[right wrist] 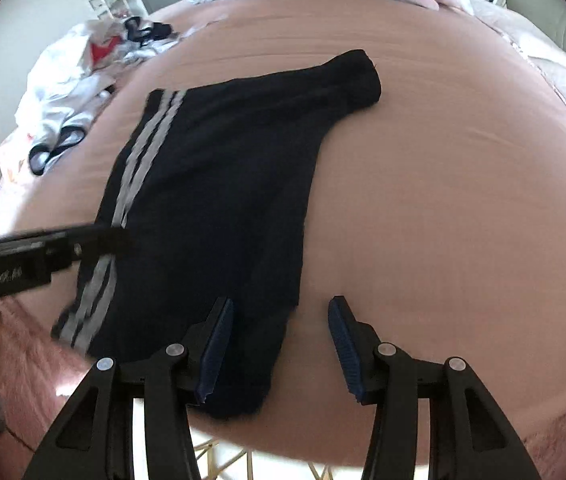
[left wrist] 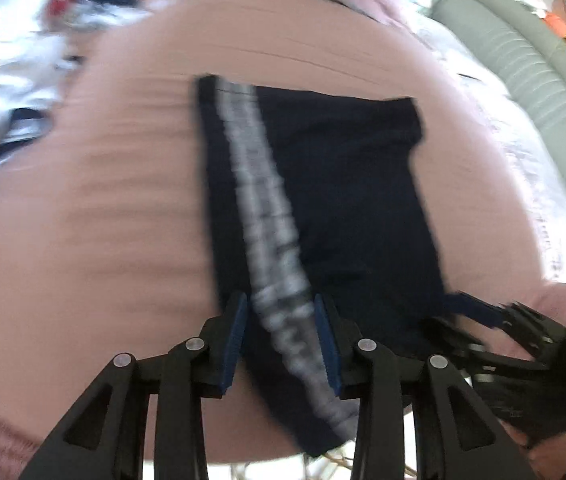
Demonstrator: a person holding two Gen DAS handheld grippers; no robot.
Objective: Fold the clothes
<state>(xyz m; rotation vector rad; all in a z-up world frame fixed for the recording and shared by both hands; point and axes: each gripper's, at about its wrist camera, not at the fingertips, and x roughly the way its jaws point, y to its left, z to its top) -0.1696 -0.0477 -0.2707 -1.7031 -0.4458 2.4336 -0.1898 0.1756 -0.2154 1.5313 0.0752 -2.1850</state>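
Shorts (right wrist: 211, 200) lay flat on the pink bed (right wrist: 443, 220), dark navy knit, two grey-white stripes (right wrist: 139, 168) down one side, far corner rolled into a soft lump. Left gripper (left wrist: 281, 336) was spread wide over the striped edge, ribbed blue pads (left wrist: 237, 336) either side of it, clamping nothing. Right gripper (right wrist: 281, 350) also spread wide, straddling the plain near edge. Crumpled white clothes (right wrist: 71, 92) sat well apart at the far left.
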